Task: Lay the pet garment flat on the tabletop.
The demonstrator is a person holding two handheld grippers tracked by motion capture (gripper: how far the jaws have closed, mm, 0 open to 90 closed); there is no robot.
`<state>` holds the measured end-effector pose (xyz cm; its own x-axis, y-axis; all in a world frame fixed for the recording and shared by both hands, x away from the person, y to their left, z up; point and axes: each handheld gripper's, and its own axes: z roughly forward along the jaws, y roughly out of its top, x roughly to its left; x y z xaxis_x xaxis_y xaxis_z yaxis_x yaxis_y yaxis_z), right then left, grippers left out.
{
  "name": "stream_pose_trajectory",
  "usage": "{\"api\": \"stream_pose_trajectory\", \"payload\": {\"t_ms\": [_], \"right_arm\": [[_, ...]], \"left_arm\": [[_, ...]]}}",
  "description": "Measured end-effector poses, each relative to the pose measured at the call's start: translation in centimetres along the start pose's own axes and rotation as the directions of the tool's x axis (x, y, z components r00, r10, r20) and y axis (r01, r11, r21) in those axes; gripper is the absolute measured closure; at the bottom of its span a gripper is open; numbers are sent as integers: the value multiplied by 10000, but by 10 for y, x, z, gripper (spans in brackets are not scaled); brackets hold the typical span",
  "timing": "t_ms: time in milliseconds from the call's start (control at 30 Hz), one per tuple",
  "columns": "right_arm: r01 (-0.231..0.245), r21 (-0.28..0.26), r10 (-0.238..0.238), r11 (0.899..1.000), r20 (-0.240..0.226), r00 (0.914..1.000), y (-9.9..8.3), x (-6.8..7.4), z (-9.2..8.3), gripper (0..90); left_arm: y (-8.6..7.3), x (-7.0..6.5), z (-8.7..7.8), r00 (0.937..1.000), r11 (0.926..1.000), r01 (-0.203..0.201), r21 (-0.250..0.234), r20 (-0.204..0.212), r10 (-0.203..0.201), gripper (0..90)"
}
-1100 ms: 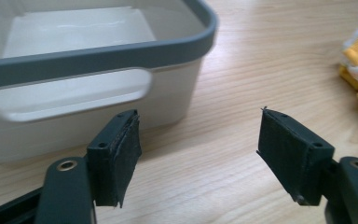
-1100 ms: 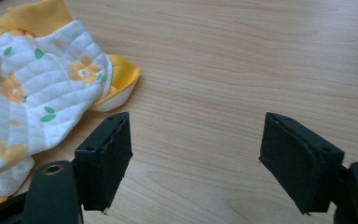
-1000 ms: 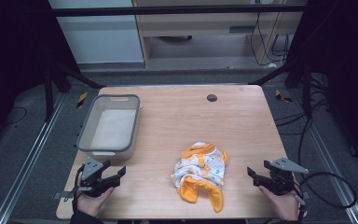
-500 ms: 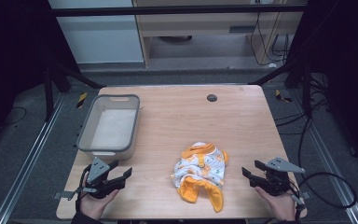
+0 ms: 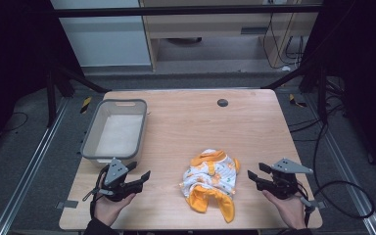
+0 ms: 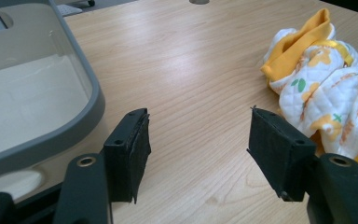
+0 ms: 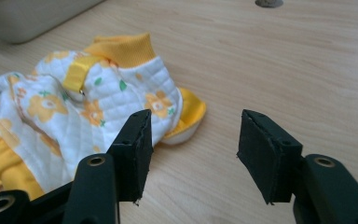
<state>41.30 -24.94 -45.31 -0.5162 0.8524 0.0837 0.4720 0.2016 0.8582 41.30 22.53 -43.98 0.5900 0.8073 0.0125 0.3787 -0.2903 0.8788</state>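
A small quilted garment [image 5: 210, 183], white with orange flowers and yellow-orange cuffs, lies crumpled on the wooden table [image 5: 196, 122] near its front edge. It shows at the right of the left gripper view [image 6: 326, 88] and at the left of the right gripper view [image 7: 79, 112]. My left gripper [image 5: 139, 172] hovers left of the garment, beside the bin's near corner, open with nothing between its jaws. My right gripper [image 5: 254, 172] hovers right of the garment, open and empty too. Both sets of jaws have just been closing a little, over bare wood [image 6: 196, 154] [image 7: 193, 149].
A grey plastic bin [image 5: 115, 129] with a white floor stands at the table's left; its rim [image 6: 81, 116] is close to my left gripper. A dark round hole [image 5: 222, 102] sits near the far edge. Cables trail on the floor at the right.
Both hands have lifted slightly and moved inward toward the garment. The jaws of both grippers have narrowed a little. The garment has not moved.
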Motion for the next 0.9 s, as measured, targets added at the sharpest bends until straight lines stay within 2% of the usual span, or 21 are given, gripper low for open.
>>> {"api": "stream_pose_trajectory", "payload": {"t_ms": [267,633,800,900], "right_arm": [[177,-175,-181,9997,-178,9997,18,2,5,461],[726,219,-714,9971,-526,9961,39,8,22,476],[858,192,-846,9961,-537,9950,44,10,27,481],[897,213,-883,9957,-601,9943,48,12,33,487]], "left_arm": [[15,-5,13,9998,10000,-34,-48,178,35,377],[35,-17,40,9985,9992,-361,163,418,354,410],[41,-20,50,9980,9990,-409,185,489,400,415],[47,-21,61,9973,9991,-357,211,645,342,416]]}}
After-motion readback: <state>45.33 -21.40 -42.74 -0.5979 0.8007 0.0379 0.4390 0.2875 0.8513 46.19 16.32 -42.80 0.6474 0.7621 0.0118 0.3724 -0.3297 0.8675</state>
